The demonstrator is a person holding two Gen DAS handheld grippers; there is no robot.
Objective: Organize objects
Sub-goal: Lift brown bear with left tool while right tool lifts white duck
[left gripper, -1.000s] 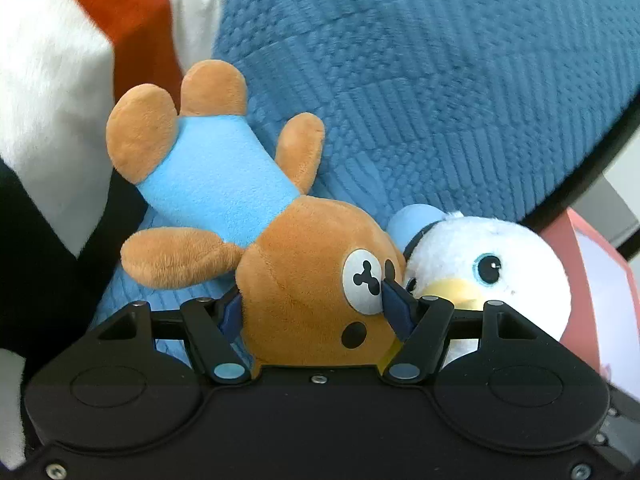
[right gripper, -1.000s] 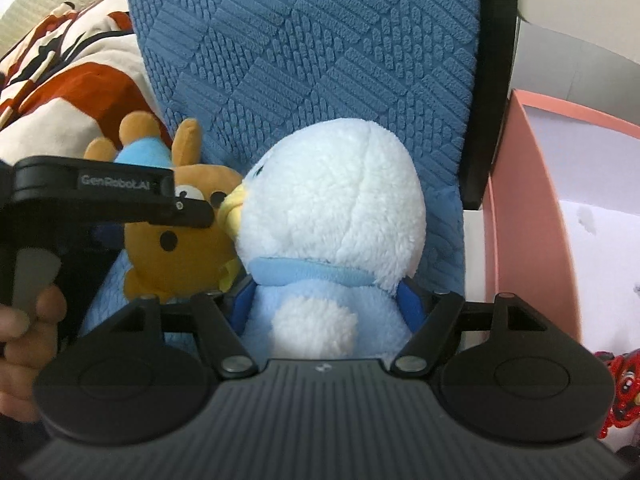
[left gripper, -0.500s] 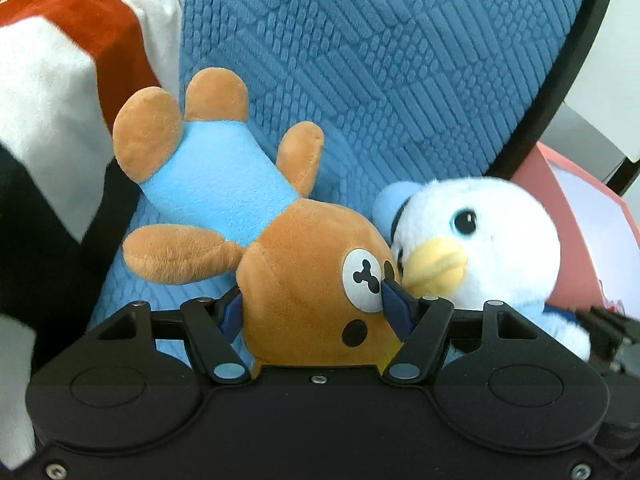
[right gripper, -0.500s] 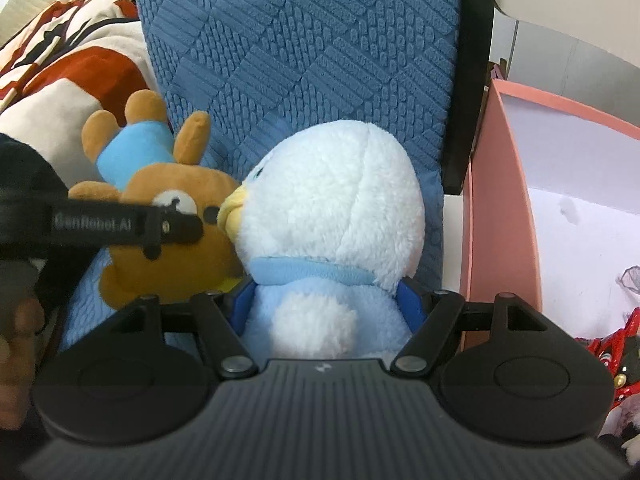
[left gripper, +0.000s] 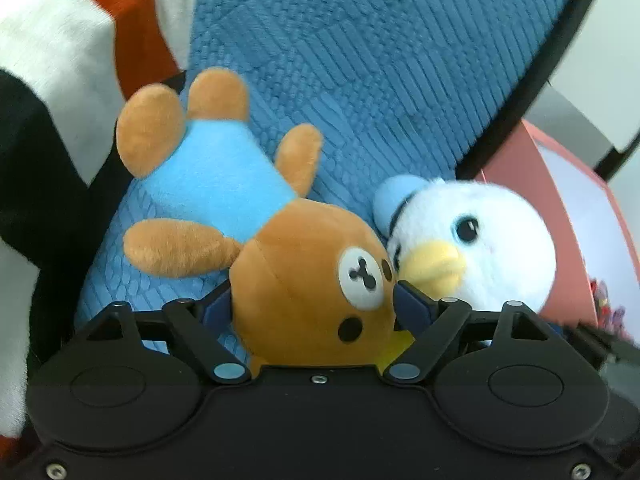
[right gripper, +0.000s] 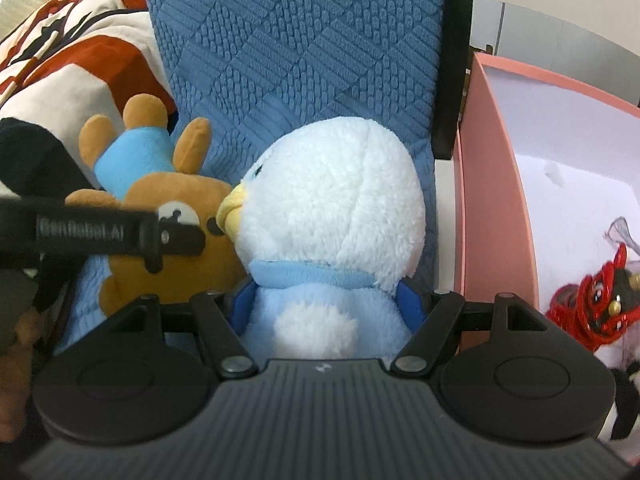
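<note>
Starting with the left wrist view: left gripper (left gripper: 312, 304) fills the lower frame, jaws closed partway on the head of the brown bear plush (left gripper: 308, 292), blue pads pressed into both sides of it. The bear lies with its light blue body and legs running toward the upper left. Its muzzle touches the yellow beak of the white duck plush (left gripper: 476, 248), lower right of centre, which wears a small pale blue cap. Behind both, a blue textured cushion (left gripper: 380, 60) fills the upper middle, edged by a black frame (left gripper: 532, 88) running diagonally on the right. A patterned fabric in white, rust red and black (left gripper: 60, 80) occupies the left edge. A pink box (left gripper: 520, 164) with a white interior sits at right; small red items at its lower right are too blurred to identify. Pale wall in the upper right corner.

Right wrist view: right gripper (right gripper: 324, 308) across the lower frame, jaws closed partway on the light blue body of the duck plush (right gripper: 332, 200), seen from behind, upright at centre. The bear (right gripper: 160, 256) is at left centre, partly covered by the other gripper's dark arm (right gripper: 100, 232), blurred lettering on it. Blue cushion (right gripper: 300, 40) rises upright behind; patterned fabric (right gripper: 80, 52) upper left. Pink box (right gripper: 488, 200) at right holds a red and black toy (right gripper: 592, 304).
</note>
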